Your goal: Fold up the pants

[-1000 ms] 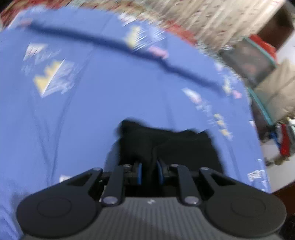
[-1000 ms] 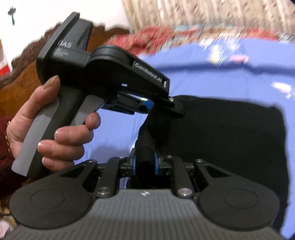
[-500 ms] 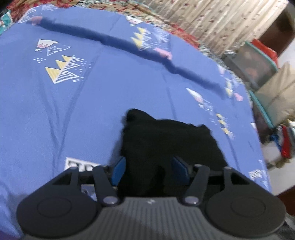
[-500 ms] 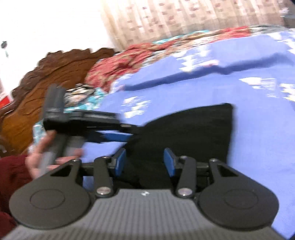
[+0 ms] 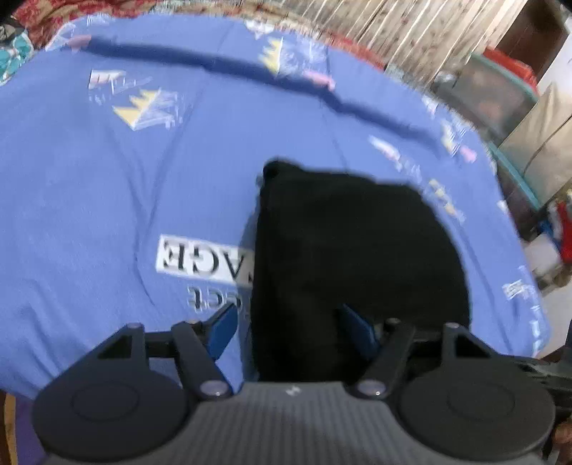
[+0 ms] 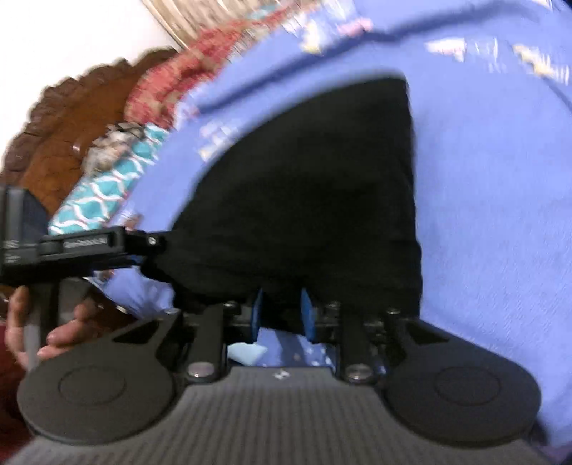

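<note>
The black pants lie folded into a compact block on the blue bedsheet. My left gripper is open, its blue pads wide apart around the near left edge of the pants. In the right wrist view the pants fill the middle. My right gripper has its blue pads close together on the near edge of the black fabric. The left gripper, held by a hand, shows at the left, touching the pants' corner.
The bedsheet has printed patterns and a white text patch. A carved wooden headboard and red and teal pillows lie at the left. Storage boxes and a curtain stand beyond the bed.
My left gripper opened, let go of the pants and pulled back. My right gripper opened half a second ago and has narrowed again on the near edge. The pants now lie flat.
</note>
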